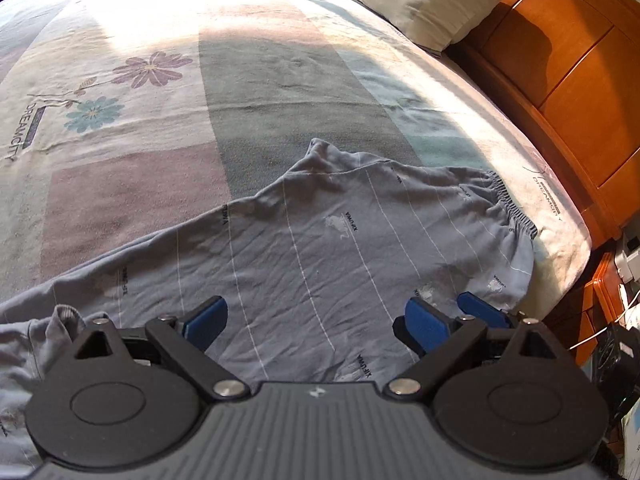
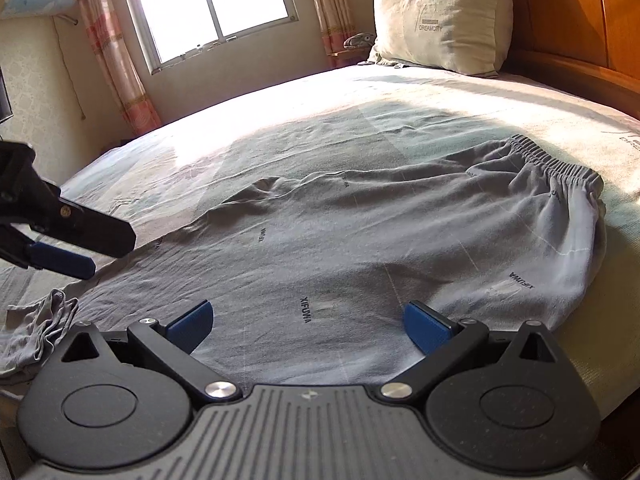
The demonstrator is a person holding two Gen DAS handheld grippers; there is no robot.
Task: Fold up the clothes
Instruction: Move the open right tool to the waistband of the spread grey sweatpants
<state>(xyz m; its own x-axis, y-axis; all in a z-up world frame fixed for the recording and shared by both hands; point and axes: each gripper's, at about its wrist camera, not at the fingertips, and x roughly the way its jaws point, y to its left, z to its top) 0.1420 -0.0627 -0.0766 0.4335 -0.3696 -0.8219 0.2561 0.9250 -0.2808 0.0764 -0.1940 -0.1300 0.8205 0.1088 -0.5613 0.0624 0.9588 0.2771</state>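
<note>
both my left gripper [image 1: 316,320] and right gripper [image 2: 308,326] hover spread and empty over the grey trousers [image 2: 360,240] lying flat on the bed [image 2: 280,112], so i judge folding hasn't begun and i next need to pinch an edge.

Creased matt cloth trousers [image 2: 360,240], glossy wooden headboard [image 1: 560,60], seemingly matt plastic gripper fingers [image 1: 426,326].

We see our right tongs [image 2: 306,326] spread wide over the grey trousers [image 2: 360,248] lying flat on the bed [image 2: 280,112], waistband [image 2: 560,160] at two o'clock, the left tongs [image 2: 60,248] at nine o'clock, a pillow [image 2: 444,20] at one o'clock.
</note>
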